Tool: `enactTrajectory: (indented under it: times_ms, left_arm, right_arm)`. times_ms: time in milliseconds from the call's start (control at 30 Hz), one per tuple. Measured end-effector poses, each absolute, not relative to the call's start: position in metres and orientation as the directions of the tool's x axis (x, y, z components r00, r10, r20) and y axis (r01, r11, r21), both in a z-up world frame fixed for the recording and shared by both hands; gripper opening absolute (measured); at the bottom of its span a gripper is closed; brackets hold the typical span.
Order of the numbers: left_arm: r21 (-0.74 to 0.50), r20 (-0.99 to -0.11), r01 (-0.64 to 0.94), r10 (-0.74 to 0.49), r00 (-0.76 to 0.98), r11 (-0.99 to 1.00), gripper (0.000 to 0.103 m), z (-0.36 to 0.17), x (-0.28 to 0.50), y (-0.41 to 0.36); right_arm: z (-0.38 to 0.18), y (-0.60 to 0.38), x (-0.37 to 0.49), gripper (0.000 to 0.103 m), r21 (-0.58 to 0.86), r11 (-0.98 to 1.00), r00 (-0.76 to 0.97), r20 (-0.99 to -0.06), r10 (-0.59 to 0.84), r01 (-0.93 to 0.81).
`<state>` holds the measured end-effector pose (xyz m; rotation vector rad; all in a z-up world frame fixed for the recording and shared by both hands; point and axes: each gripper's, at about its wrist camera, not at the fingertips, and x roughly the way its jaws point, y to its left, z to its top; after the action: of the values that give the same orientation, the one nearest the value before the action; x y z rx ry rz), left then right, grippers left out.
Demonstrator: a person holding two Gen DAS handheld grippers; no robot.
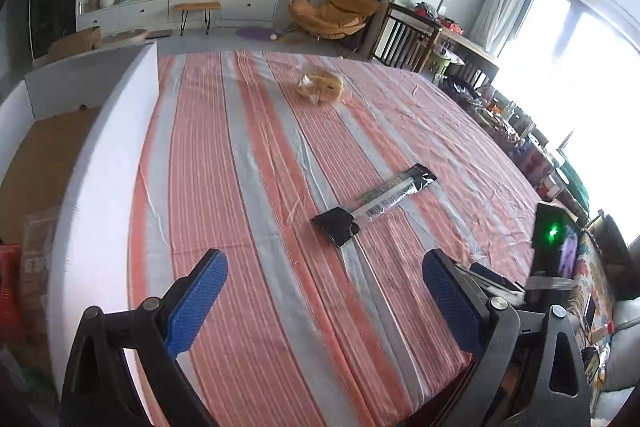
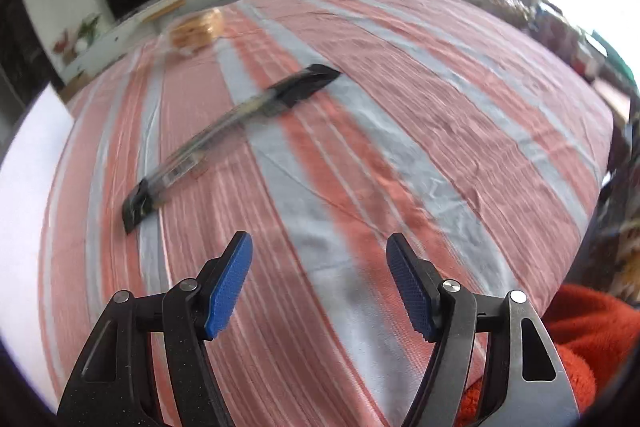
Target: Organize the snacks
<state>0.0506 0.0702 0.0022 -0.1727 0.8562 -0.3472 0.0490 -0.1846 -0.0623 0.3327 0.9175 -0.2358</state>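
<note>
Both grippers — left gripper (image 1: 324, 297), right gripper (image 2: 319, 281) — hang released over the striped cloth (image 1: 248, 155), snack stick (image 1: 376, 205) ahead, untouched.

Striped cloth (image 1: 260, 187) lies open except long packet (image 1: 374, 205) and white box wall (image 1: 100, 163).

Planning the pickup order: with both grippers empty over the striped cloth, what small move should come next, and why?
Probably ease the open right gripper forward and left to straddle the long black-ended clear snack packet. It lies flat and nearest; the bagged round bread sits farther away, and the white box waits at the left.
</note>
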Motion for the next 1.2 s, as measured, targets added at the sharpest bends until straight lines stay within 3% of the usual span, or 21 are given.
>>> enactTrajectory:
  times_ms: [300,933,1067,1200]
  left_arm:
    - [-0.149,-0.777,0.199,-0.239,0.582,0.969,0.097,-0.035,0.075,0.055]
    - [-0.150,-0.848,0.153,-0.207,0.488,0.977,0.097,-0.079,0.090,0.064]
    - [-0.113,-0.855,0.171,-0.183,0.485,0.979,0.097,-0.083,0.090,0.059]
    - [-0.096,-0.853,0.173,-0.171,0.494,0.980,0.098,-0.085,0.090,0.061]
  right_arm:
    - [-0.063,-0.196,0.031,0.073,0.186,0.878,0.580,-0.806,-0.120,0.440]
    - [-0.065,-0.186,0.031,0.080,0.119,0.900,0.558,-0.816,-0.153,0.419]
    - [-0.061,-0.209,0.016,0.080,0.269,0.843,0.611,-0.787,-0.086,0.465]
    - [-0.060,-0.222,0.011,0.082,0.319,0.812,0.629,-0.774,-0.074,0.489]
